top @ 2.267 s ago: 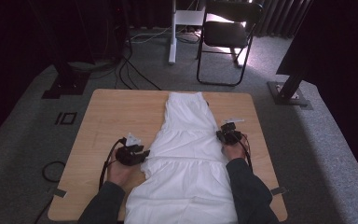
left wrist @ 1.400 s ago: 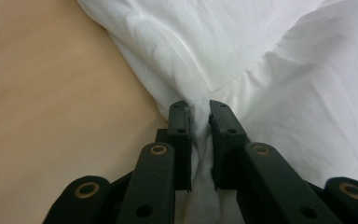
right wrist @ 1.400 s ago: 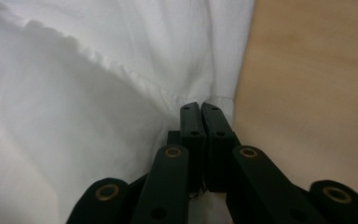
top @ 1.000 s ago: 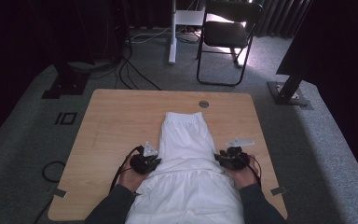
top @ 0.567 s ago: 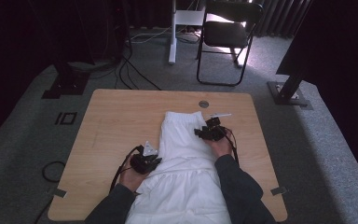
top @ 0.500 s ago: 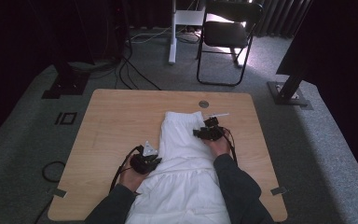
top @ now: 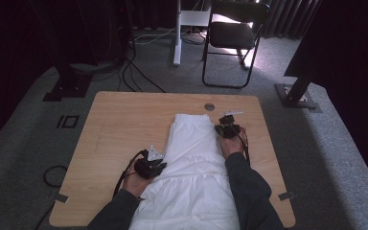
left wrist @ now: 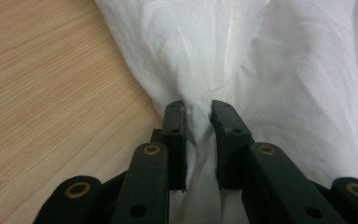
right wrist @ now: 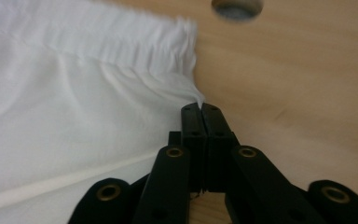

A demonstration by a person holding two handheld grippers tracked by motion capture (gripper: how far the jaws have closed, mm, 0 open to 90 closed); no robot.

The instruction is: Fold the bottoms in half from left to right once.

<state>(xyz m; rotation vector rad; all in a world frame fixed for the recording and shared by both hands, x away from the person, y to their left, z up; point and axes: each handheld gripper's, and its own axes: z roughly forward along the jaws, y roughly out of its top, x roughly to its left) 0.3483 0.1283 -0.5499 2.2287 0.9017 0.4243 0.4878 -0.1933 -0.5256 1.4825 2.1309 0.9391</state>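
Observation:
A white garment [top: 196, 158] lies lengthwise on the wooden table [top: 124, 124], its gathered waistband at the far end and its lower part hanging over the near edge. My left gripper [top: 157, 166] is at the garment's left edge. In the left gripper view its jaws [left wrist: 198, 109] are shut on a bunched fold of the white cloth [left wrist: 284, 70]. My right gripper [top: 224, 127] rests at the garment's right edge just below the waistband. Its jaws [right wrist: 200, 109] have just been closing and now meet on a thin tip of the cloth [right wrist: 74, 93].
A round grommet hole [top: 209, 106] sits in the table just beyond the waistband, also visible in the right gripper view [right wrist: 237, 7]. Bare wood lies left of the garment. Behind the table stand a black folding chair [top: 235, 33], a white stand and floor cables [top: 139, 72].
The right hand has moved from the garment's lower right edge up along that edge to near the waistband. The left hand has stayed put on the left edge.

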